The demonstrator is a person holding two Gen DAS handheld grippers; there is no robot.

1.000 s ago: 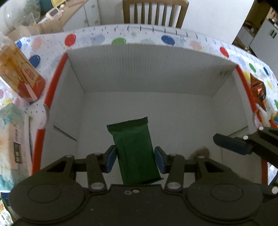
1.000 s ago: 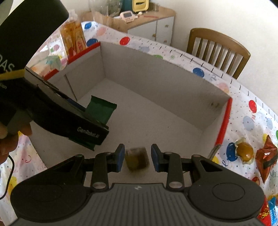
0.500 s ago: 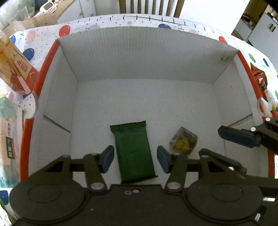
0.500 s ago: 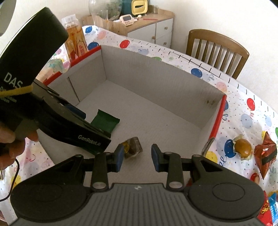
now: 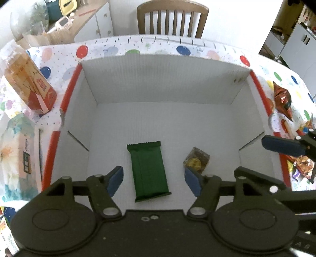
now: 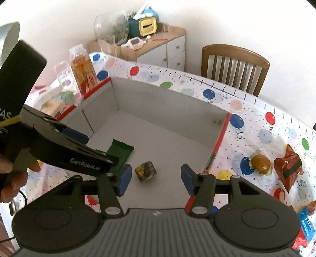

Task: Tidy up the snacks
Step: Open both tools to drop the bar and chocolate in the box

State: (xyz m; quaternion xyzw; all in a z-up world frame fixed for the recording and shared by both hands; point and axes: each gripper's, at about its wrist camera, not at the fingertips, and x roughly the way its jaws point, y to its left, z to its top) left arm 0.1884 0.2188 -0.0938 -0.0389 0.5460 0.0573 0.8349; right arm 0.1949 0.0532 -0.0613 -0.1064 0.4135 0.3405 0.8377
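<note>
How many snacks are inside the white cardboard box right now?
2. A flat green foil-wrapped bar lies on the floor of the white cardboard box near its front, and a small brownish clear-wrapped sweet with a yellow centre sits to its right. Others could be hidden behind the gripper bodies.

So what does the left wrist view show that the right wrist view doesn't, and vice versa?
Only the left wrist view: the left gripper from behind, jaws open either side of the green bar, and a doorway with white cabinets at far right.

Only the right wrist view: the hand holding the left gripper, a round brown wrapped snack and a blue packet on the tablecloth.

Both: the white cardboard box, the green wrapped bar, the small brown snack with a yellow label, the red foil packet, the wooden chair.
</note>
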